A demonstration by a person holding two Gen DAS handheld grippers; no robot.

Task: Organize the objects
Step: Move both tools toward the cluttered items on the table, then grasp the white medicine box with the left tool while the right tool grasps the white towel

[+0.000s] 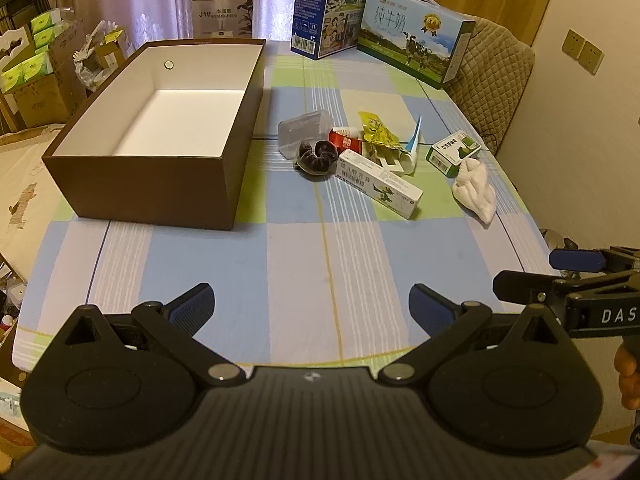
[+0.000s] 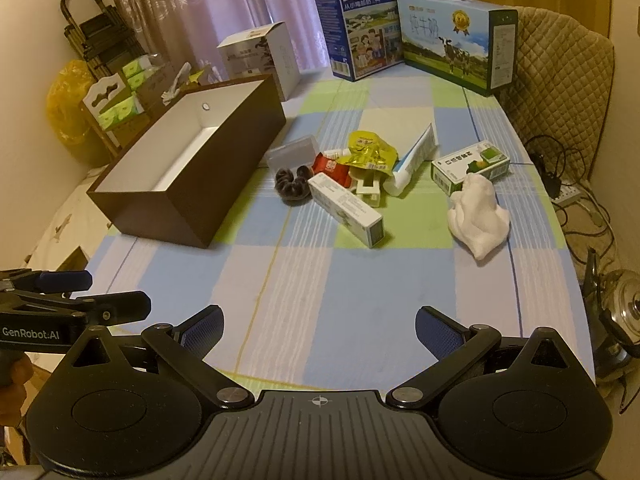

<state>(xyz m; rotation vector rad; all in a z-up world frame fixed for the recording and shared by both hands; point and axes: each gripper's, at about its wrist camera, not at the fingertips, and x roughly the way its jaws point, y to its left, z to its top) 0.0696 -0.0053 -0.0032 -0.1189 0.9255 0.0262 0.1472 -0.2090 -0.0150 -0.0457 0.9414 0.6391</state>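
Left wrist view, both grippers' ribbed blue fingers spread, rectangular brown cardboard box, crumpled white cloth

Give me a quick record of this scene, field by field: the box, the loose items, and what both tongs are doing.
container: brown box, open top, white inside, nothing visible in it
surface: checked tablecloth
loose pile, right of box: clear plastic case, dark scrunchie, long white carton, yellow pouch, toothpaste tube
apart from pile: green-and-white carton, white cloth touching it
far end: two milk cartons
left tongs: open, holding nothing
right tongs: open, holding nothing
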